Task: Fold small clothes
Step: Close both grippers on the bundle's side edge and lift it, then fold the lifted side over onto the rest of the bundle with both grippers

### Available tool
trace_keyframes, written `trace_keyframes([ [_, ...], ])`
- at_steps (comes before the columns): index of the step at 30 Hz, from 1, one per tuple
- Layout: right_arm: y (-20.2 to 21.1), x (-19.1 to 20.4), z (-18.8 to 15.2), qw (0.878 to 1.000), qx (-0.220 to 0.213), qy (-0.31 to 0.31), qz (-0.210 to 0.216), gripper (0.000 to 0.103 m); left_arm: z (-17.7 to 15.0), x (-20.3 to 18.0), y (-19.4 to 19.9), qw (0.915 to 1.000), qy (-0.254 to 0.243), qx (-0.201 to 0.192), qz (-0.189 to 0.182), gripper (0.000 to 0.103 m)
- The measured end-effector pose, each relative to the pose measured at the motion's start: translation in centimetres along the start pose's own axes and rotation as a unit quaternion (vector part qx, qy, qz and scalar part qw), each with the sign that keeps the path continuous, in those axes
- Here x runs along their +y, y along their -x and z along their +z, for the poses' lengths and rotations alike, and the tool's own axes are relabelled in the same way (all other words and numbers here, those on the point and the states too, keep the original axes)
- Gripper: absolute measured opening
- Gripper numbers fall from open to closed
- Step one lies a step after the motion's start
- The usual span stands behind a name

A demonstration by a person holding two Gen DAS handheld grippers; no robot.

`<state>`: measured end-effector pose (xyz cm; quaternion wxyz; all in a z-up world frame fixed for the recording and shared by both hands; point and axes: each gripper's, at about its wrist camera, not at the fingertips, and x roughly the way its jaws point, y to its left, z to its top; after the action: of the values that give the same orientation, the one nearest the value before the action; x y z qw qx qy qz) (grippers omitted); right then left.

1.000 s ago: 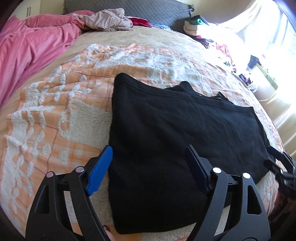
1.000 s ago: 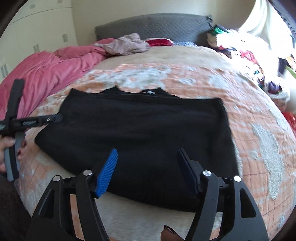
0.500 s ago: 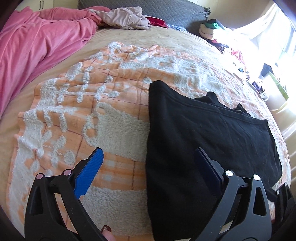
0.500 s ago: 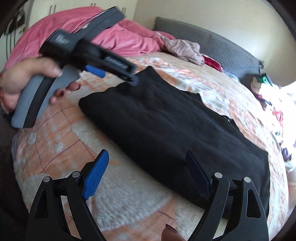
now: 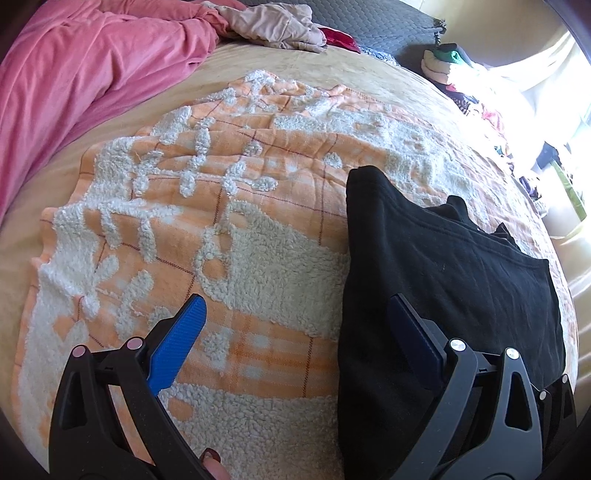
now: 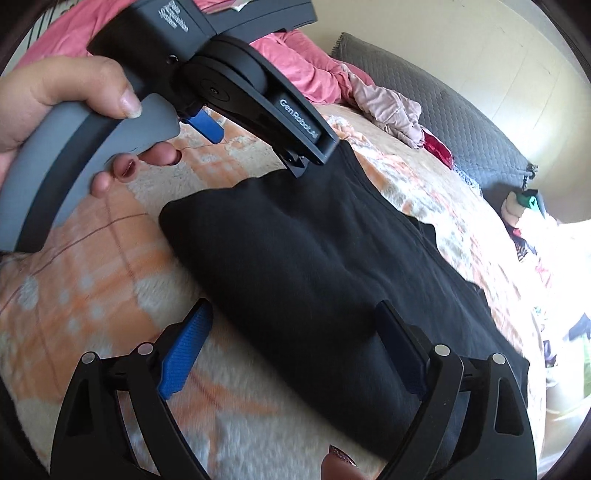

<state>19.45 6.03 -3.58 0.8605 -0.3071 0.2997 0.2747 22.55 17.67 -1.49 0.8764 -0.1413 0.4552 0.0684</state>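
Note:
A folded black garment [image 5: 454,295] lies flat on an orange and white fleece blanket [image 5: 221,192]. My left gripper [image 5: 295,306] is open above the garment's left edge. Its left finger is over the blanket and its right finger over the black cloth, with nothing gripped. In the right wrist view the garment [image 6: 332,266] runs diagonally away. My right gripper [image 6: 295,310] straddles its near long edge, its jaws still opening and the pads not pressing the cloth. A hand [image 6: 55,96] holds the left gripper [image 6: 255,147] close above the garment's far corner.
A pink duvet [image 5: 74,74] is bunched at the back left of the bed. A beige heap of clothes [image 5: 273,26] lies by the grey headboard cushion [image 5: 388,29]. More clothes [image 5: 454,62] are piled along the sunlit right side.
My left gripper has slid left, from over the garment's middle to its left edge, and its jaws have widened. My right gripper has swung left and rolled; the left gripper now looms near it.

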Motion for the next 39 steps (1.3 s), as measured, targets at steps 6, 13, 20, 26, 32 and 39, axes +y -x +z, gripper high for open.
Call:
trace_keyframes([
  [6,-0.9,-0.9,1.5,1.0,-0.009,-0.018,0.003,0.063,0.5,-0.3,-0.4,1.0,-0.002,0.003,-0.002,0.092],
  [13,1.7,-3.1,1.1,0.997,-0.054,-0.053,0.017,0.017,1.2,-0.8,-0.6,0.995,0.038,0.019,-0.091,0.093],
  [20,4.4,-4.8,-0.5,0.994,-0.089,-0.069,-0.003,0.008,1.2,-3.7,-0.9,0.9811,0.055,0.044,-0.18,0.093],
  [26,6.8,-7.4,-2.5,0.986,-0.117,-0.119,-0.02,0.007,1.1,-6.5,-1.6,0.9657,0.089,0.055,-0.238,0.065],
  [32,9.1,-11.0,-5.4,0.971,-0.138,-0.193,-0.031,0.006,1.7,-12.3,0.5,0.9682,0.048,0.037,-0.243,0.036],
  [39,11.9,-14.6,-9.8,0.936,-0.168,-0.306,-0.039,0.006,2.3,-19.8,2.4,0.9748,-0.023,0.026,-0.22,0.033],
])
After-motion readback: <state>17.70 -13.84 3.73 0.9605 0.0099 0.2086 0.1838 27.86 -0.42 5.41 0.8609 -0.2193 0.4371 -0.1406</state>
